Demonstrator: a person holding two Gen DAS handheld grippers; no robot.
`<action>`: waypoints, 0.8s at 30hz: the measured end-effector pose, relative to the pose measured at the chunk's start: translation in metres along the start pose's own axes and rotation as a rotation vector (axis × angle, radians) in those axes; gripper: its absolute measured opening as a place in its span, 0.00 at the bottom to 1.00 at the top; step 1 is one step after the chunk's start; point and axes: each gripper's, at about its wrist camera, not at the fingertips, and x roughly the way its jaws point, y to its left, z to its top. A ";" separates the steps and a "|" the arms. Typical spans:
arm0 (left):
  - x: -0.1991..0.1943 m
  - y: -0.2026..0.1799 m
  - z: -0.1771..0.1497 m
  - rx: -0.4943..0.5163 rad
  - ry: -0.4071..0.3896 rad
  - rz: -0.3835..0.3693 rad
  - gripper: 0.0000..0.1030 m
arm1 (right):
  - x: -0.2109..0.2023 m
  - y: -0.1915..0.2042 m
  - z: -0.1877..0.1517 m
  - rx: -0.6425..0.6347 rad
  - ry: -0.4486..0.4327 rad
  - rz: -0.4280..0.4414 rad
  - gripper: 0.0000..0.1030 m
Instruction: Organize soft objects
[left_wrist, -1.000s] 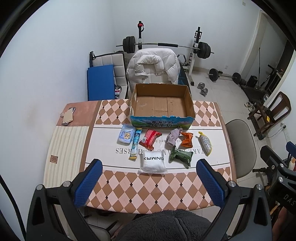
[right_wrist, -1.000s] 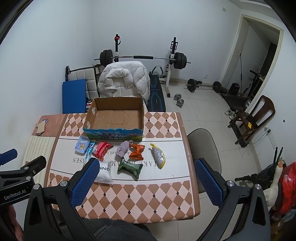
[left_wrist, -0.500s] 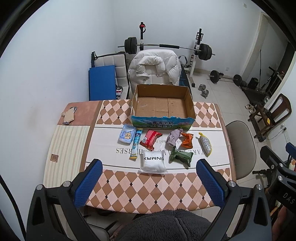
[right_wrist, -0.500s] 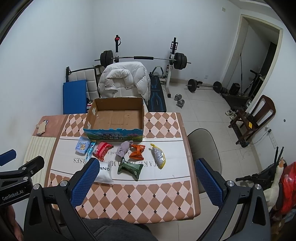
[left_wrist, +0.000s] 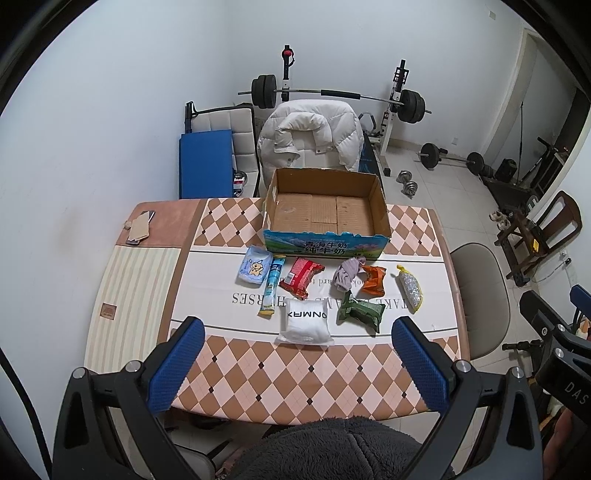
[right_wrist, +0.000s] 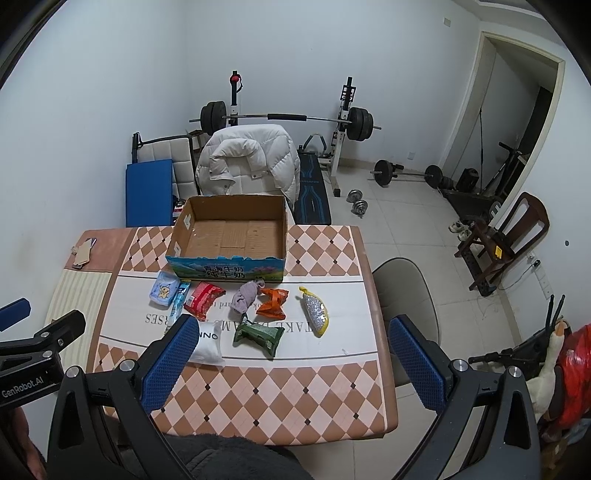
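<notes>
**8 soft items lined up in front of the box, both grippers empty**

I use the cardboard box (left_wrist: 325, 218) as my landmark; it sits open at the far middle of the bench (left_wrist: 295, 376), and I see only bare cardboard on its floor.

All 8 soft things lie on the bench on the near side of the box. Just in front of its left corner is the light blue pack (left_wrist: 254, 270), with the thin blue tube (left_wrist: 272, 286) touching its right edge and running toward me. Next along the box front comes the red packet (left_wrist: 301, 277), then the gray cloth (left_wrist: 347, 275) bunched up close under the printed wall, the orange packet (left_wrist: 373, 280) touching the cloth's right side, and the yellow-edged mesh pouch (left_wrist: 410, 288) off the box's right corner. A second row lies farther from the box: the white pillow pack (left_wrist: 304, 321) below the red packet, and the green packet (left_wrist: 360, 312) below the cloth.

My left gripper (left_wrist: 295, 363) hangs over the near edge of the bench, well back from the box, its blue fingers (left_wrist: 177, 363) spread wide with nothing between them. My right gripper (right_wrist: 295, 360) is likewise held back and to the right, its fingers (right_wrist: 415, 360) wide apart and holding nothing; in its view the left finger covers part of the white pillow pack.

A white puffer jacket (left_wrist: 312, 134) hangs on a chair behind the box.
</notes>
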 end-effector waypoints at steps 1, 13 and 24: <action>0.000 0.000 -0.001 0.001 -0.001 -0.002 1.00 | 0.000 0.001 -0.001 -0.002 0.000 -0.004 1.00; 0.002 0.002 -0.001 0.001 -0.005 -0.001 1.00 | 0.000 0.003 -0.003 -0.005 -0.002 0.003 1.00; 0.022 0.009 0.006 0.000 0.022 0.004 1.00 | 0.008 0.007 -0.002 -0.001 0.014 0.012 1.00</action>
